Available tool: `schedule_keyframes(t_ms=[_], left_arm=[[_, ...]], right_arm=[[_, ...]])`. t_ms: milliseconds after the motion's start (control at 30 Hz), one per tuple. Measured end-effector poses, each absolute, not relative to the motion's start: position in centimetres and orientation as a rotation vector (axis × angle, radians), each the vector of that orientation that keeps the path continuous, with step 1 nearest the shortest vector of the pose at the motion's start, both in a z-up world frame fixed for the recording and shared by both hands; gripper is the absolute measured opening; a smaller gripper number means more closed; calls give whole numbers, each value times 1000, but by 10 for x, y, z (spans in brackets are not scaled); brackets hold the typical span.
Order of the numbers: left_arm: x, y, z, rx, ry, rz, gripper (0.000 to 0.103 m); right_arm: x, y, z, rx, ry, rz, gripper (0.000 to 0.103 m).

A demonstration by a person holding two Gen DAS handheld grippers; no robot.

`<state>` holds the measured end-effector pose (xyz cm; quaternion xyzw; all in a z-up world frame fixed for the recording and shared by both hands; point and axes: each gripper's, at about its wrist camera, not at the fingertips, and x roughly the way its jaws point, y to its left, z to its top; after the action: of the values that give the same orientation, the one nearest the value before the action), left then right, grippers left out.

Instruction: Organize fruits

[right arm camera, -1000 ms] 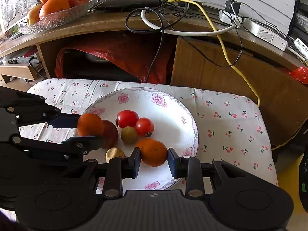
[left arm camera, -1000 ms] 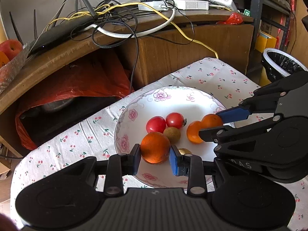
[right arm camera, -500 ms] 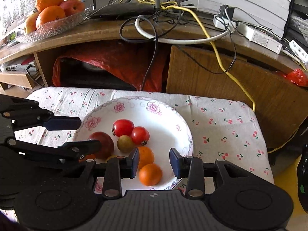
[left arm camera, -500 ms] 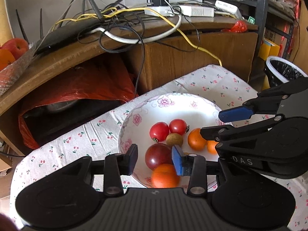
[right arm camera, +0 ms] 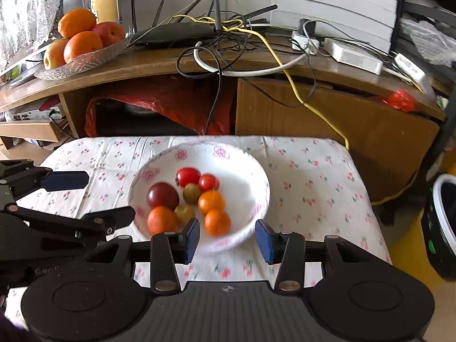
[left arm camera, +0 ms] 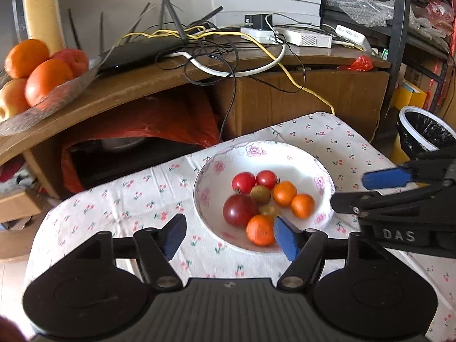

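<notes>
Eight small fruits sit clustered in the floral bowl [right arm camera: 258, 196]: three oranges [right arm camera: 211, 201], two red tomatoes [right arm camera: 187, 176], a dark red plum-like fruit [right arm camera: 162, 195] and two brownish-green ones [right arm camera: 191, 193]. The bowl rests on the cherry-print cloth over the surface [right arm camera: 313, 188]. Both tools hover just in front of the bowl, above the cloth. The left hand-held gripper [left arm camera: 228, 236] is spread wide and carries nothing; the right hand-held gripper [right arm camera: 226, 236] is likewise wide apart and empty. No loose fruit shows on the cloth beside the bowl, so the sorting looks finished or nearly so. To end the step well, I would keep both tools level and draw them away from the bowl's near rim without clipping it, since a knock there could tip the bowl and send the round fruit rolling.
</notes>
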<state>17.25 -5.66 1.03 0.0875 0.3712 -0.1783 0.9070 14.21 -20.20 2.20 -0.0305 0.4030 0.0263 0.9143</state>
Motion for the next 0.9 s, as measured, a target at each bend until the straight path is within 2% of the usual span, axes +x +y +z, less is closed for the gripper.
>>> schedule_keyframes(t_ms=[133,267,300,333,367,667,900], left_arm=[[149,-48,13,157,755,-355,77],[126,-41,15,151,750,-344,79],[120,-40,16,150,748,-343,81],[114,-38,16,148,745,-340,91],[107,-37,17,149,736,-331,95],[58,-31,28,185,673,-281,103],[28,-32,31,249,664,-244,103]], right_arm=[[113,-197,28,-46,820,42,45],[86,-190,32,-52,809,35,46],[80,-189,33,-55,805,34,46],[76,-188,33,-56,804,35,47],[71,-187,34,-54,803,37,47],[28,-182,45,-19,780,31,48],[-2,-174,47,1,778,41,48]])
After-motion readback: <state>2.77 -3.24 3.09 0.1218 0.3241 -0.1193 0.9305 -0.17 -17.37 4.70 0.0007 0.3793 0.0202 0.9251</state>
